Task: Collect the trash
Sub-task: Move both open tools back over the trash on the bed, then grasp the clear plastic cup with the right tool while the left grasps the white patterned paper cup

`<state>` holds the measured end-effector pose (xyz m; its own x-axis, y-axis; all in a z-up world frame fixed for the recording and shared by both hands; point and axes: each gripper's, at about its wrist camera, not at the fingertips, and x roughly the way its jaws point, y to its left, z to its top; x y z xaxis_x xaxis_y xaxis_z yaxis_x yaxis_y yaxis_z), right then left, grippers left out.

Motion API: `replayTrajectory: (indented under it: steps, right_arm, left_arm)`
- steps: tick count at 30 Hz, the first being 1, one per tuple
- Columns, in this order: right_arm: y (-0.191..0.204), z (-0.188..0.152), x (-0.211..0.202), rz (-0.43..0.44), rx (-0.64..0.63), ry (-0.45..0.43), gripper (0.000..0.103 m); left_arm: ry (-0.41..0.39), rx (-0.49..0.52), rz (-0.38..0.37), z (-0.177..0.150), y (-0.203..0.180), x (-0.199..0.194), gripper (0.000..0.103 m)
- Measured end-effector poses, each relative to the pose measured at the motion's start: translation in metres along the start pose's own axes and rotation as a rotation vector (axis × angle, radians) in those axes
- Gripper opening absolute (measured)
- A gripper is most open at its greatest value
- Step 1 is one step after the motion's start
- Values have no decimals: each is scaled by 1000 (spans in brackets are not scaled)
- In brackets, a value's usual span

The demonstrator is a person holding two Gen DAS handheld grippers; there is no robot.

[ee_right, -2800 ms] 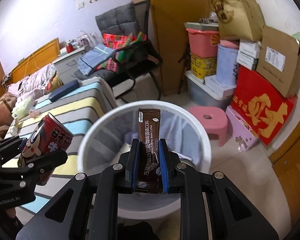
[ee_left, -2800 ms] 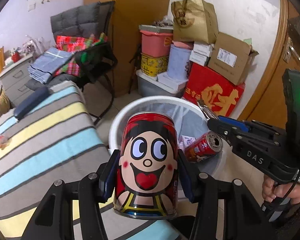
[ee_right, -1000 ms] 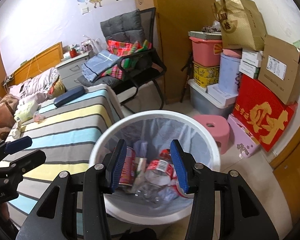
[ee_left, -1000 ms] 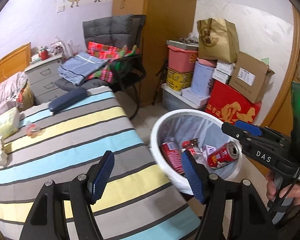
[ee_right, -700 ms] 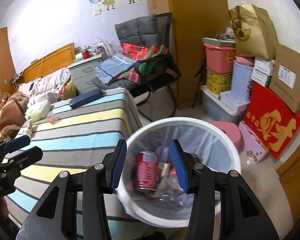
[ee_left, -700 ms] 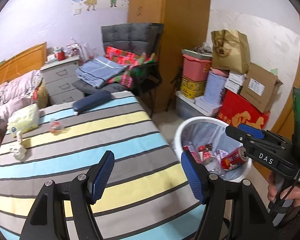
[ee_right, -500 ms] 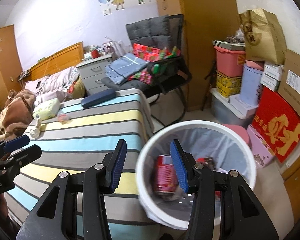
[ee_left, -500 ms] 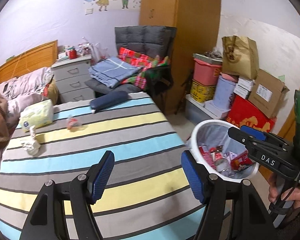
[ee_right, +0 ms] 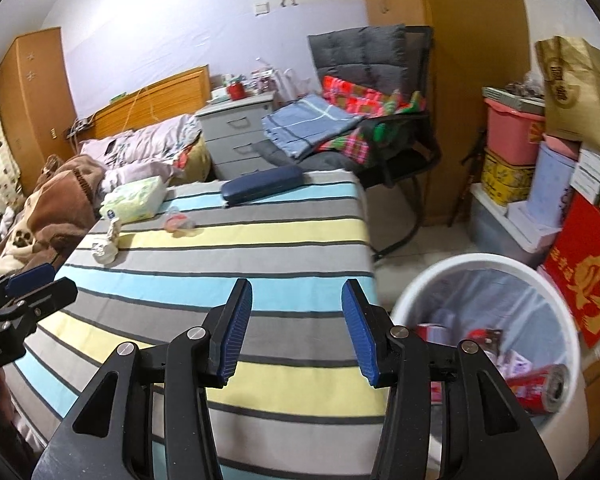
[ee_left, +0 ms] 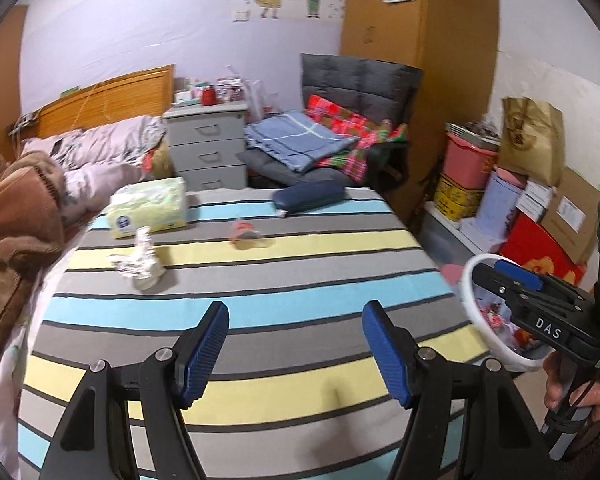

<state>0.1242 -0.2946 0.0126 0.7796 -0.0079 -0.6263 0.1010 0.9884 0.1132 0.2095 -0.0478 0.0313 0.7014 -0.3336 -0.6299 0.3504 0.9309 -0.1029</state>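
A white bin (ee_right: 556, 304) holds red cans (ee_right: 536, 390) and wrappers beside the striped bed (ee_left: 260, 280); its rim shows in the left wrist view (ee_left: 470, 312). A crumpled white tissue (ee_left: 138, 264) and a small pink wrapper (ee_left: 246, 234) lie on the bed, also in the right wrist view as tissue (ee_right: 105, 250) and wrapper (ee_right: 178, 222). My left gripper (ee_left: 296, 350) is open and empty above the bed. My right gripper (ee_right: 297, 330) is open and empty over the bed's edge, left of the bin.
A yellow-green tissue pack (ee_left: 150, 206) and a dark blue case (ee_left: 308, 197) lie on the bed's far side. Blankets (ee_left: 24, 196) pile at the left. A chair with clothes (ee_left: 332, 140), grey drawers (ee_left: 206, 148) and stacked boxes (ee_left: 536, 200) stand behind.
The left gripper let go of the cartoon can and the right let go of the brown sachet over the bin. Both grippers then swung left toward the bed, open.
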Motion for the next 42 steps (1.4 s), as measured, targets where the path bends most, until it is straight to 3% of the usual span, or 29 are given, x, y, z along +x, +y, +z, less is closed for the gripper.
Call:
replayTrajectory:
  steps: [8,18,28,30,42]
  right_arm:
    - [39,11,26,49,-48,24,49]
    - [80,28,70,142,-133,50,49]
    - [108,42,138,211,-218,122,49]
    - [108,44,152,222,-213,141,57]
    - [129,59,187,283,-355,181,60]
  left_arm:
    - [3,-82,92,3,71,7,69]
    - [42,-157,117,15,141,40,69]
    - [103,-204,102,29,167,95,69]
    - [112,-221,98,34,171,107,69]
    - [205,-265,100,37,196,161,69]
